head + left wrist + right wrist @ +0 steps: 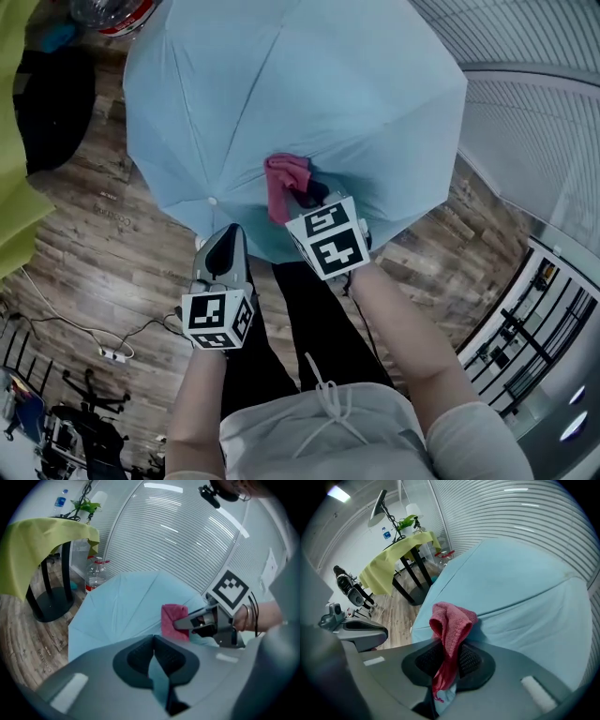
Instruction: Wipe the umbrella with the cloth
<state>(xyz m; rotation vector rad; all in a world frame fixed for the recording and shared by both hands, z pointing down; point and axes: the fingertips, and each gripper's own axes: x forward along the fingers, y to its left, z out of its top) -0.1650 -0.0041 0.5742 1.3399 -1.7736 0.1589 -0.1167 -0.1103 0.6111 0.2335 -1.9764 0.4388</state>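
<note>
Your right hand-held gripper [447,657] clamped the pink cloth [451,623] against the blue umbrella [281,94]; your left hand-held gripper [153,654] pinched the umbrella's edge.

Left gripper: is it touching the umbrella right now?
Touching. In the left gripper view, the left gripper has its jaws shut on the umbrella, with a strip of the blue canopy pinched between them.

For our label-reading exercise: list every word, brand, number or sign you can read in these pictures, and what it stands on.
No words or numbers can be read.
On the bottle: label too blurred to read.
On the left gripper cube and right gripper cube: black-and-white square patterns only, no letters.
On the umbrella and cloth: no print.
</note>
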